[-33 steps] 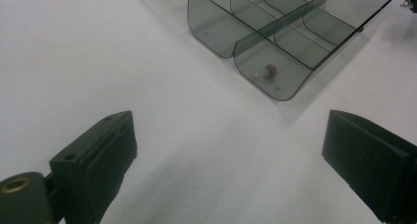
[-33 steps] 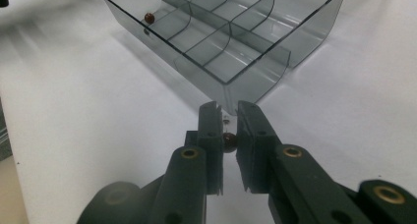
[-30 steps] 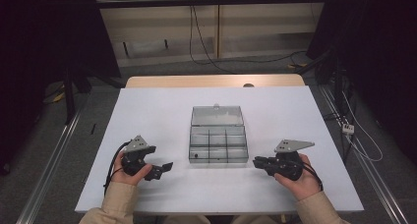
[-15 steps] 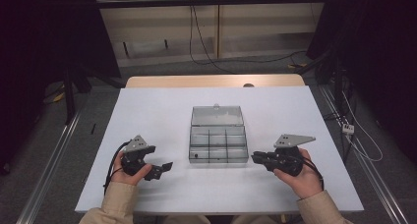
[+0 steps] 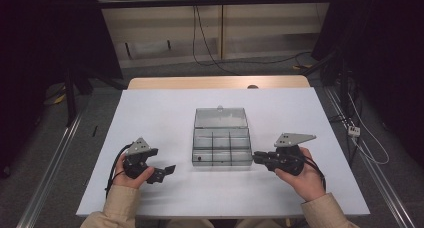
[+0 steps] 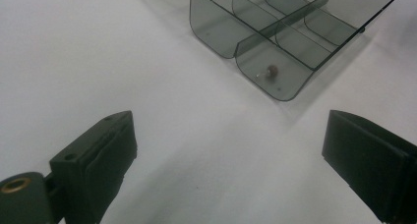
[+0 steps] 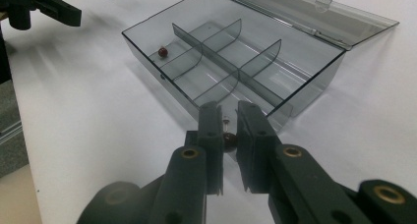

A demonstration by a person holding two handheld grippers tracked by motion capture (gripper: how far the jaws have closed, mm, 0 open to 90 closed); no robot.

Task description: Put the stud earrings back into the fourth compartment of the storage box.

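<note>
The right claw (image 7: 227, 117), pinching a small dark bead (image 7: 229, 139), has edged closer to the open clear box (image 5: 221, 138), probably to drop it in; the left claw (image 6: 231, 150) waits open.

Smoky grey box, dark red beads on a white table

The see-through compartment box (image 5: 222, 143) is tinted smoky grey; a dark red bead (image 7: 163, 51) lies in it, and another dark red bead (image 7: 229, 139) sits between the black right gripper (image 7: 229, 135) pads. The left gripper (image 6: 231, 150) is black, the sleeves (image 5: 120, 207) beige, the table (image 5: 165, 108) white.
</note>
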